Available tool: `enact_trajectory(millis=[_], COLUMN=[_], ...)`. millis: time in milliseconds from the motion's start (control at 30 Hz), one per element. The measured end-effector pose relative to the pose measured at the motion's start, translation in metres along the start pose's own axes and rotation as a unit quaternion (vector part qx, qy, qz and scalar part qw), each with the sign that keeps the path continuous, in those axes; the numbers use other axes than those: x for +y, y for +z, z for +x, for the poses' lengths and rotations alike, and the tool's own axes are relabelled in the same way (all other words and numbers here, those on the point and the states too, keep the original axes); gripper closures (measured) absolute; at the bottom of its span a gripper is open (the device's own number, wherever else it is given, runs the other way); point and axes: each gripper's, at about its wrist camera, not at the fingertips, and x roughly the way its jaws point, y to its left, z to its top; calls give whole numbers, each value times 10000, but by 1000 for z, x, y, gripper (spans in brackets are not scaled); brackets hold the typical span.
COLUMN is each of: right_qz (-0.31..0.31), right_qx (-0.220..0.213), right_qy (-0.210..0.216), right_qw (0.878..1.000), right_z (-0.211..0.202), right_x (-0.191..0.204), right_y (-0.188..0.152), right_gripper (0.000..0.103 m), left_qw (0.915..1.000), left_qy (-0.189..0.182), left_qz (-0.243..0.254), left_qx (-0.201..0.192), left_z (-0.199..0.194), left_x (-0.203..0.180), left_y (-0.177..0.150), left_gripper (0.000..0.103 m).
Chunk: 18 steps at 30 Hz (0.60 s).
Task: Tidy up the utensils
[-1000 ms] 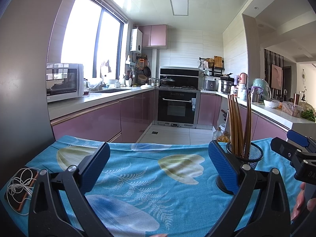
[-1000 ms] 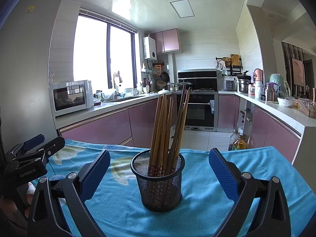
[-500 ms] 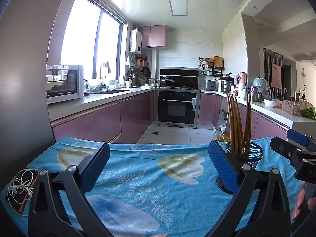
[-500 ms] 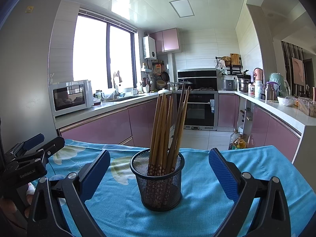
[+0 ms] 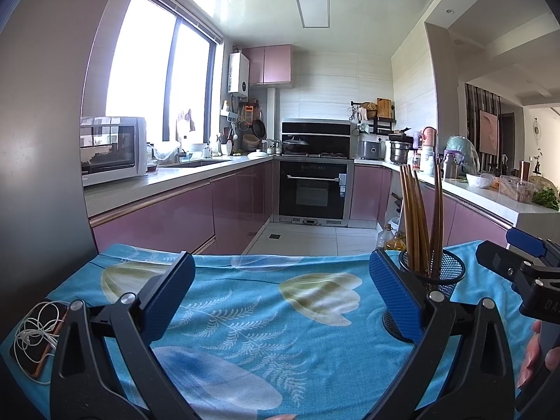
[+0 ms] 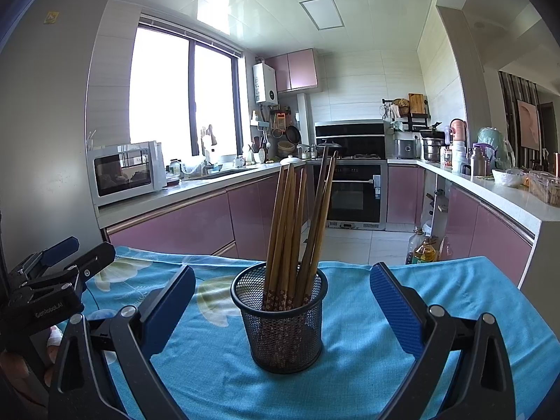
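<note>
Table, cloth-covered (image 6: 437, 287): mesh holder (image 6: 283, 318) stands upright on the cloth, chopsticks (image 6: 297, 224) standing in it, leaning. Phone with coiled earphone cable (image 5: 38, 332) lies on the cloth at its left edge, well apart from the holder. Kitchen counters and oven (image 5: 313, 189) lie behind the table.

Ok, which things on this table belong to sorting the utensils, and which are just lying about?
For the job:
chopsticks
mesh holder
left gripper, open
right gripper, open

Lying about:
phone
white earphones
tablecloth
</note>
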Motion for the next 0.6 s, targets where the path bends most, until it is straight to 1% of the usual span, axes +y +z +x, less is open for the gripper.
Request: enact_trajectory(millis=[233, 300, 367, 433, 500, 533, 600], right_qz=[-1, 11, 92, 20, -9, 31, 214], right_qx=[13, 70, 195, 452, 885, 1178, 1866], right_qy=[3, 8, 10, -218, -583, -745, -1106], right_qw=[10000, 10000, 9998, 9987, 9944, 9902, 9759], right_z=[1, 2, 5, 10, 19, 26, 42], right_x=[0, -1, -8, -19, -38, -52, -84], right_y=[-1, -1, -2, -5, -11, -15, -25], right_gripper=[6, 6, 6, 6, 6, 6, 6], left_qw=[9999, 9998, 9995, 9988, 9974, 9965, 9937], left_qy=[-34, -38, -69, -24, -46, -18, 141], left_qz=[109, 178, 218, 195, 121, 73, 41], left_qx=[-29, 22, 216, 459, 704, 828, 1112], left_z=[2, 4, 11, 20, 30, 35, 46], left_x=[2, 3, 6, 13, 27, 33, 48], left_y=[-3, -4, -6, -9, -12, -15, -19], left_gripper=[5, 5, 5, 5, 5, 5, 5])
